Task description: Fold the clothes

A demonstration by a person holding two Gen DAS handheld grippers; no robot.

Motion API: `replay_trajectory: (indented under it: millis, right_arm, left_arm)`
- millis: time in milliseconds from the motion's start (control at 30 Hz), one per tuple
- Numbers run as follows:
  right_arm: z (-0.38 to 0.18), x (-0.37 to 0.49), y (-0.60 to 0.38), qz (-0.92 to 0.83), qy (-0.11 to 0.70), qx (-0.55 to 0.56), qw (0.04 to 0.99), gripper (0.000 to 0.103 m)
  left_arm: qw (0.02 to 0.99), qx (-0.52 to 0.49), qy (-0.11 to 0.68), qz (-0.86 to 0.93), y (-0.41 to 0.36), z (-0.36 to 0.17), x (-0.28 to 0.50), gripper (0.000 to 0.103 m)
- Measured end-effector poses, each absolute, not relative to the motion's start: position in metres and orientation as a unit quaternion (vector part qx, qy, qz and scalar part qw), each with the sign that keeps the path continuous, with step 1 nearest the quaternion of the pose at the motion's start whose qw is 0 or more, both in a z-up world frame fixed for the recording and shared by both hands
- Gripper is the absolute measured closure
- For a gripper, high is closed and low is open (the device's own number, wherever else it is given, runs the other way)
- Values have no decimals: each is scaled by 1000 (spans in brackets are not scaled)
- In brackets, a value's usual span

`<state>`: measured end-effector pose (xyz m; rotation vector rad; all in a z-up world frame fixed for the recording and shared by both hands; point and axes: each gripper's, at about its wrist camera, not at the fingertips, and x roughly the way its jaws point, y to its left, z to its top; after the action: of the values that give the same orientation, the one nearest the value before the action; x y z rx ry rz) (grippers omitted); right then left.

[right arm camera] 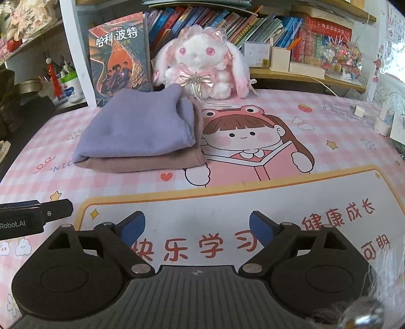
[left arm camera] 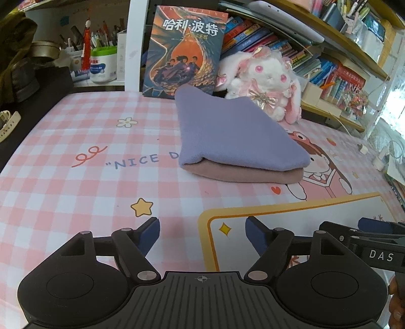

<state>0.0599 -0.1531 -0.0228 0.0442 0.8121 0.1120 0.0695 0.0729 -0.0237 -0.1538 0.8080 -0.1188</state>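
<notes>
Lilac cloth [left arm camera: 235, 131] folded atop mauve cloth [left arm camera: 243, 174] on pink checked worktop [left arm camera: 76, 182], left gripper [left arm camera: 202, 235] and right gripper [right arm camera: 197, 227] jaws wide apart, empty, plush rabbit [right arm camera: 202, 68] at twelve o'clock.

black left tool [left arm camera: 202, 234], blue pads, silver screws

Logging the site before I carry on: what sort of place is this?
Probably a child's study desk at home: a cartoon desk mat, shelves packed with books, a plush rabbit, and a folded cloth lying on the mat.
</notes>
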Motion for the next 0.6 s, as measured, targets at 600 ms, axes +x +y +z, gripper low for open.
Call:
replay_trajectory:
  millis: [600]
  right_arm:
    - [-22, 58, -152, 49, 398, 19, 916, 11]
  left_arm:
    - [916, -52, 394, -51, 69, -22, 68, 11]
